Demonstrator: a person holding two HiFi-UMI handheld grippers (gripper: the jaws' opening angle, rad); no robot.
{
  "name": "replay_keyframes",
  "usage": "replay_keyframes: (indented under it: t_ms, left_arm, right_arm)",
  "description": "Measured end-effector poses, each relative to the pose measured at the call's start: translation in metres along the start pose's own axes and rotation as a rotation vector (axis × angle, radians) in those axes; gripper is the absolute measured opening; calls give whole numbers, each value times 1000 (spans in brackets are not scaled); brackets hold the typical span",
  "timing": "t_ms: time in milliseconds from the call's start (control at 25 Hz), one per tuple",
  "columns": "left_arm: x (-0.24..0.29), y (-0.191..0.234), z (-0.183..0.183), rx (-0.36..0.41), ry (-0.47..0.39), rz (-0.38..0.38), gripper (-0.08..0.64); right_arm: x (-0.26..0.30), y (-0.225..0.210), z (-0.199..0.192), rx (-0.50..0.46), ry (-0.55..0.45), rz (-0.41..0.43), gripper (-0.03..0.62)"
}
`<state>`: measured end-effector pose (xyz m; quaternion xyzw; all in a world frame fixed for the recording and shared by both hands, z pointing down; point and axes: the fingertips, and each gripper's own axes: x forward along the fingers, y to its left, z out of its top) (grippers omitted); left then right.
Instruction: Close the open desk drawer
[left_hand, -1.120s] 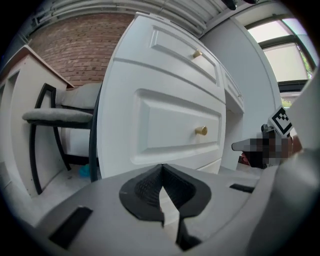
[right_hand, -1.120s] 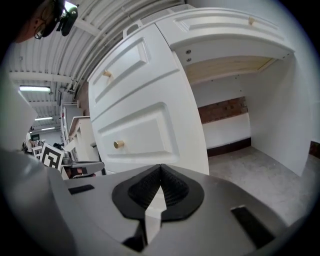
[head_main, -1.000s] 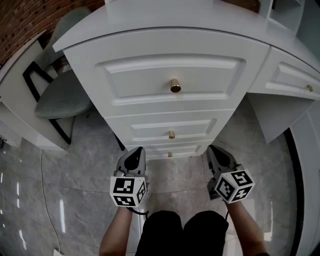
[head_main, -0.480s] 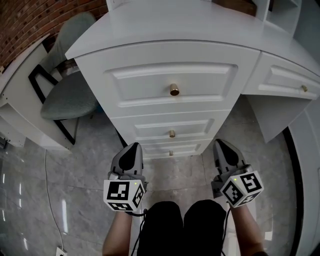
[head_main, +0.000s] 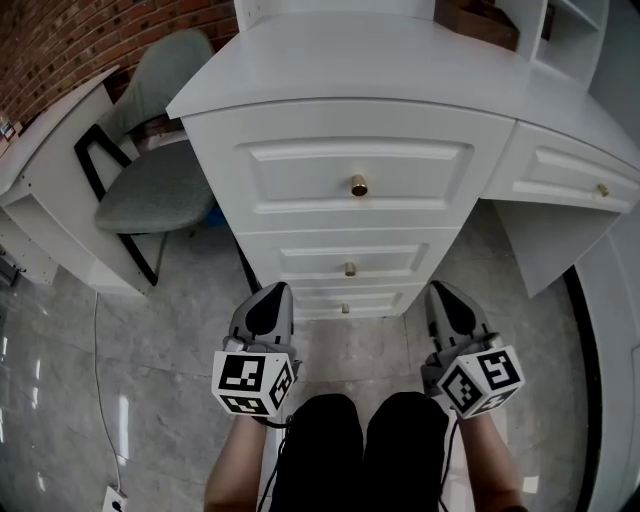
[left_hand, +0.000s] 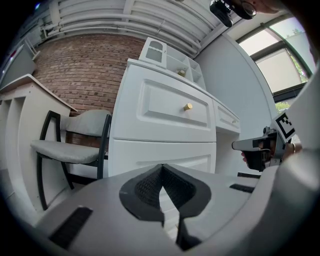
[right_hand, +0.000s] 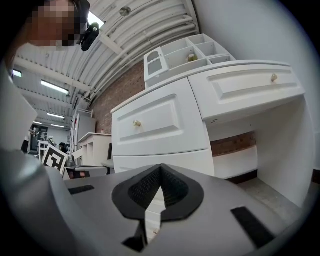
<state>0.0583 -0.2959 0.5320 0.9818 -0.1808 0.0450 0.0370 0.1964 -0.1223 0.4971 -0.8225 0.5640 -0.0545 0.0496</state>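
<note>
The white desk (head_main: 380, 70) has a stack of drawers. The top drawer (head_main: 300, 180) carries a gold knob (head_main: 358, 186), and two lower drawers show knobs (head_main: 350, 269) beneath it. A side drawer (head_main: 560, 170) sits to the right. None of the drawer fronts shows a clear gap, so I cannot tell which one is open. My left gripper (head_main: 268, 302) and right gripper (head_main: 447, 303) hang low in front of the stack, apart from it. Both are shut and hold nothing. The left gripper (left_hand: 161, 172) view faces the top drawer (left_hand: 165, 107), as does the right gripper (right_hand: 160, 170) view, drawer (right_hand: 160, 122).
A grey-green chair (head_main: 150, 185) with a black frame stands left of the desk, beside a white side table (head_main: 55, 180). A cable (head_main: 98, 400) lies on the marble floor. A shelf unit (head_main: 500, 20) tops the desk. The person's dark legs (head_main: 360, 450) are below.
The view has drawn back from the desk, which now looks smaller and further right. Both grippers stayed shut and sank slightly lower in the head view.
</note>
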Motion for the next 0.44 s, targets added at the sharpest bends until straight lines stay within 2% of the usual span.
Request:
replay_keyframes:
  t_ms: [440]
  left_arm:
    - [-4,-7,3,0,19,-5,8]
  right_arm:
    - [-4,-2,2,31,23,-6,3]
